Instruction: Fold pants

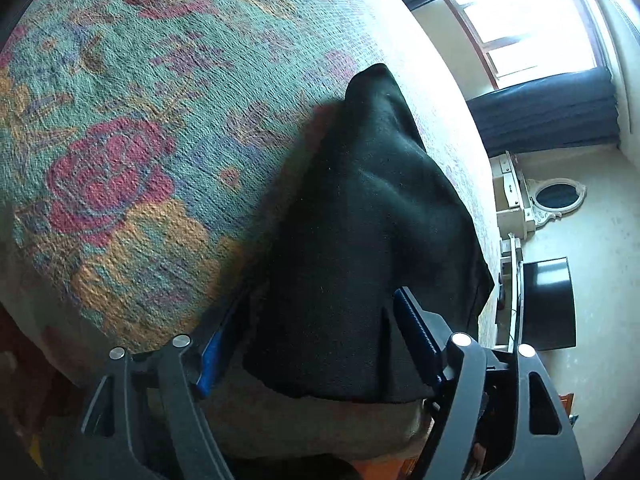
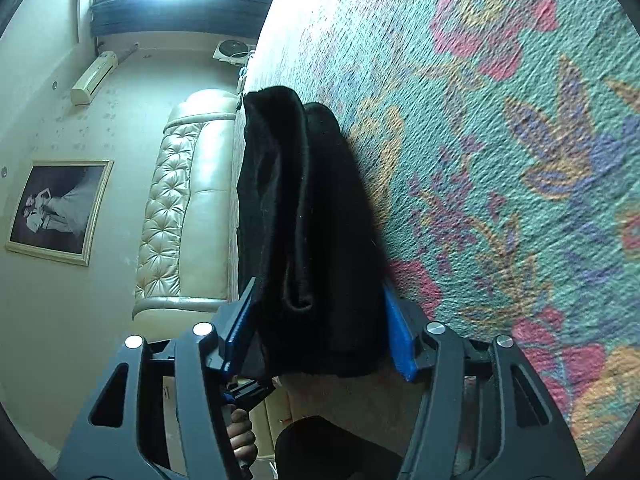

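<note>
The black pants point(image 1: 372, 216) lie folded into a thick bundle on the flowered bedspread point(image 1: 132, 128). In the left wrist view the near end of the bundle sits between my left gripper's point(image 1: 316, 332) two blue-padded fingers, which stand wide apart around it. In the right wrist view the pants point(image 2: 308, 220) show as stacked layers with a rolled fold, and my right gripper point(image 2: 320, 328) has its blue pads on both sides of the bundle's near end, spread wide. Both grippers straddle the cloth without pinching it.
The bedspread point(image 2: 500, 160) covers a bed. A cream tufted headboard point(image 2: 180, 200), a framed photo point(image 2: 56, 212) and an air conditioner point(image 2: 94, 76) are at the left. A window point(image 1: 528, 20), dark curtain point(image 1: 548, 120), mirror point(image 1: 556, 196) and black screen point(image 1: 548, 304) are on the right.
</note>
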{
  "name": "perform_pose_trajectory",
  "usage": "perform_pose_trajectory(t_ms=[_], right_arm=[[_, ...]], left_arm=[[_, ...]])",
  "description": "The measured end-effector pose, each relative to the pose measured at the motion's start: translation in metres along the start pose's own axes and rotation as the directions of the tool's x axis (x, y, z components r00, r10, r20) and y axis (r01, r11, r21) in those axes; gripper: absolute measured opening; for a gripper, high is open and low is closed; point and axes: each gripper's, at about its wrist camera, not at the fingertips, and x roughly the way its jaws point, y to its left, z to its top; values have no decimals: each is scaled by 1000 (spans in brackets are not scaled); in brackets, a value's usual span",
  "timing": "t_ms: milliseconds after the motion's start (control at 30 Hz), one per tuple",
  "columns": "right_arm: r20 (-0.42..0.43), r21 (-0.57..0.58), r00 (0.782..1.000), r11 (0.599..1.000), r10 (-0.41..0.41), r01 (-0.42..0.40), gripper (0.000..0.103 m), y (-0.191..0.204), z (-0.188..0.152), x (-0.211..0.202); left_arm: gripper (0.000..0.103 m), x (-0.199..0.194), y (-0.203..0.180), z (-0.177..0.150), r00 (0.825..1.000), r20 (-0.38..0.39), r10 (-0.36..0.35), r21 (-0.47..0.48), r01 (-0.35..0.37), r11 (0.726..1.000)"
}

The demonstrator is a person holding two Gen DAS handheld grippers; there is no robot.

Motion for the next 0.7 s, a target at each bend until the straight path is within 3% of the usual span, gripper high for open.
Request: perform_pose_trajectory(t_ms=[167,267,333,433,500,567,700], right_arm=[[54,-83,985,983,-162,166,80,12,-10,-28],[134,-150,950,942,-282,300,88,25,-22,-40],[167,-192,926,910,-339,368,91,35,-31,-41],[205,-279,882,839,-424,468,91,53,-46,-32],[252,-374,842,755,-476,539,91,65,-62,-24],[284,-451,811,675,-511,583,91,76,-77,-14],[329,-539,782,575,-530,616,93,90,-104,3]], left_arm=[[80,-14,-19,-19,991,55,125,140,-131,981],[83,-28,-38,-38,960,169,224,278,-264,924],[84,-37,-51,-53,926,267,269,373,-356,857],[85,-51,-66,-75,882,390,264,466,-437,770],[85,-57,-75,-85,854,453,258,495,-481,724],[86,-63,-78,-90,844,477,244,510,-492,706],[86,-67,-84,-93,829,497,256,510,-517,688]])
